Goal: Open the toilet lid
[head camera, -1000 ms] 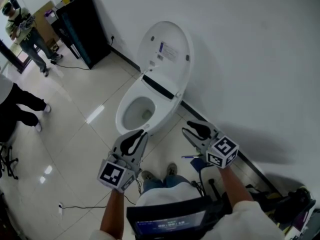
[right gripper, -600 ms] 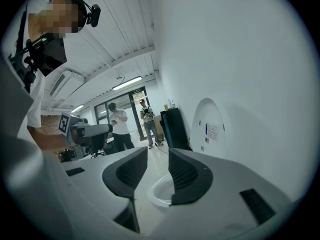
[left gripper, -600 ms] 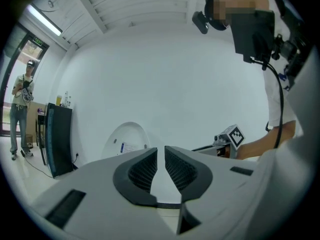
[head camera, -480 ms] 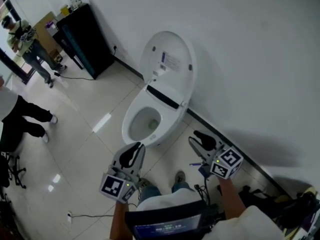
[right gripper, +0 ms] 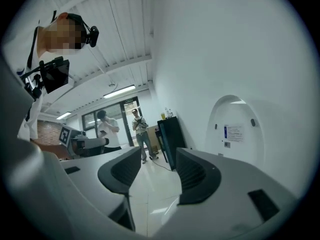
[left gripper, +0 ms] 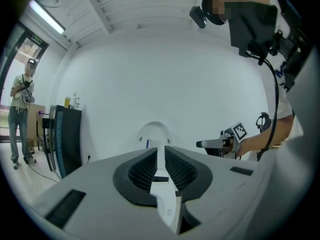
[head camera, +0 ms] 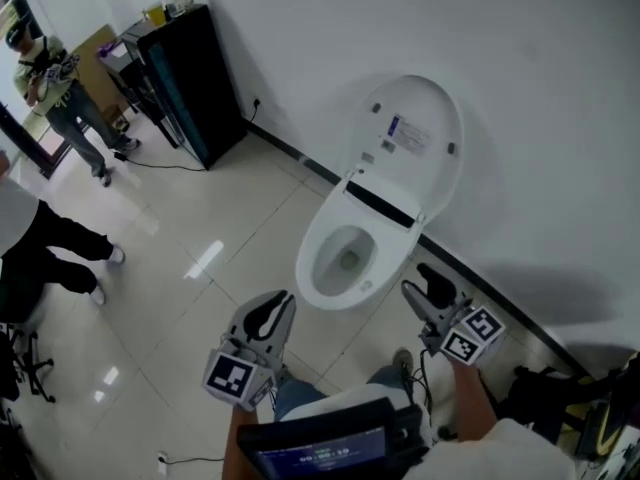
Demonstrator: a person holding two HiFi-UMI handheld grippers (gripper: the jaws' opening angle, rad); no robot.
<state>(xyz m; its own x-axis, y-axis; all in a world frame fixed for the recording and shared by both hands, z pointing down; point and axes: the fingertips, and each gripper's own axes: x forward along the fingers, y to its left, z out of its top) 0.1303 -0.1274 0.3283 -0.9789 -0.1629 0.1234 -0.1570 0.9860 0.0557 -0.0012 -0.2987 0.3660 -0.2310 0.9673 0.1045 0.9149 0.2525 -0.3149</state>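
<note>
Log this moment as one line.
lid: up against wall | left gripper: narrow gap, empty | right gripper: jaws just opening, empty | both short of toilet

Nothing legible in any view.
On the raised toilet lid (head camera: 432, 103), a white label (head camera: 408, 138) with a blue strip and print too small to read; below the lid, square coded markers (head camera: 232, 376), without letters, on the left gripper (head camera: 274, 302) and right gripper (head camera: 432, 280); lower still, a chest screen (head camera: 320, 458) with blurred bluish digits.
</note>
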